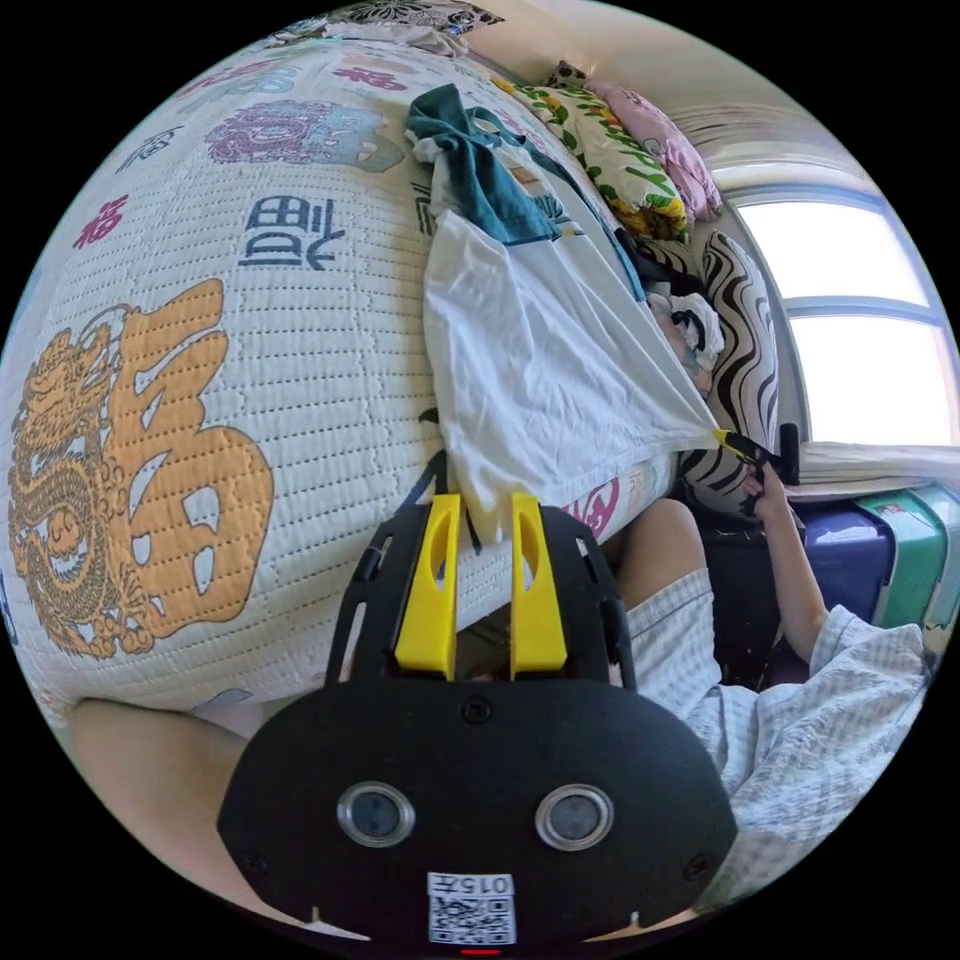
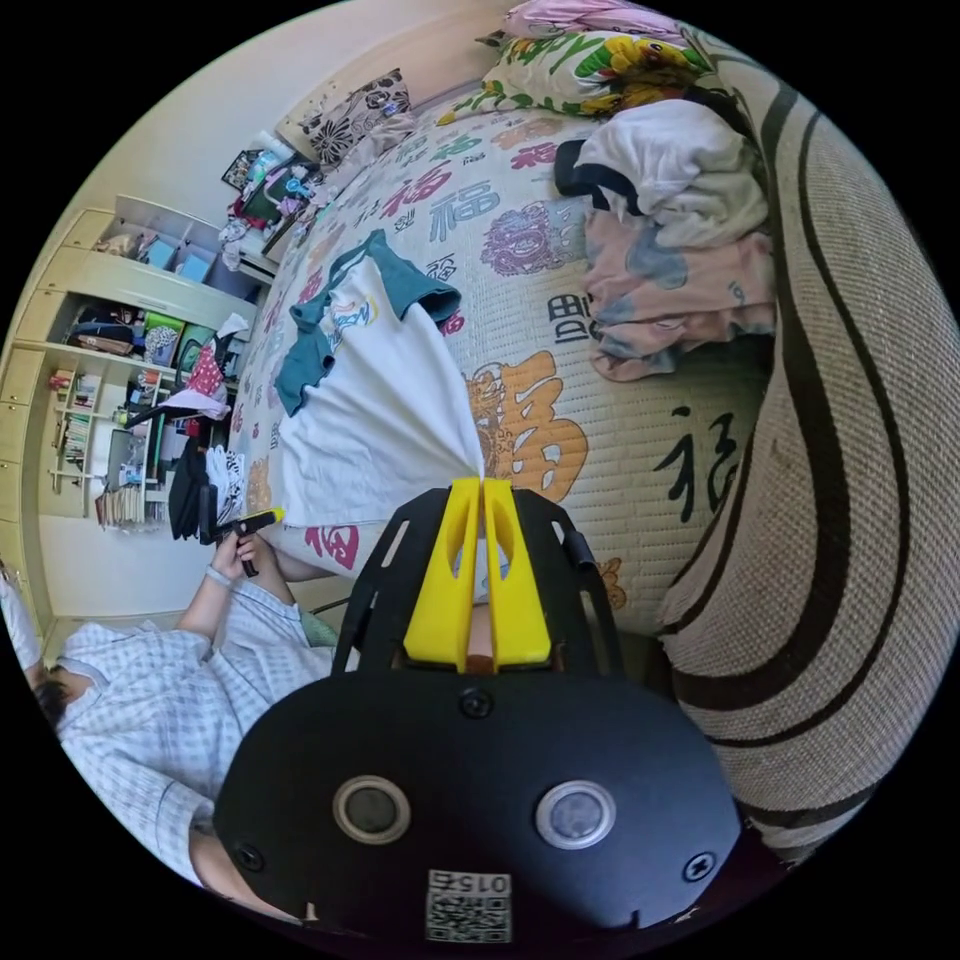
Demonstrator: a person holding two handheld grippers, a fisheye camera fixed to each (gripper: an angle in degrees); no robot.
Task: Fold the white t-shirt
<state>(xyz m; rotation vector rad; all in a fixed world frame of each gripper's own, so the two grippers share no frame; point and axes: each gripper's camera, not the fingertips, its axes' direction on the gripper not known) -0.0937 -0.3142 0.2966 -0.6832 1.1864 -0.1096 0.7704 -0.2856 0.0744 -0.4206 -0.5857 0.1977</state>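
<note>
From my left claw (image 1: 485,500) I see the white t-shirt (image 1: 540,370) stretched over the quilted bedspread (image 1: 250,400), running from twelve o'clock down to six. Its yellow jaws stand a little apart with a corner of the hem between them; I think both press the cloth, though the gap makes that hard to confirm. The teal collar and sleeves (image 1: 480,160) lie at the far end, near twelve o'clock. Out at three o'clock my right claw (image 1: 735,442) pulls the other hem corner taut, a hand around its handle.

From the right claw (image 2: 482,490), the jaws are pressed together on a pinch of white hem, and the t-shirt (image 2: 370,400) fans away toward eleven o'clock across the bed. At nine o'clock the left claw (image 2: 262,518) shows, held by a person in a checked shirt (image 2: 150,690). A heap of clothes (image 2: 670,240) sits at one o'clock beside a striped cushion (image 2: 850,480).
</note>
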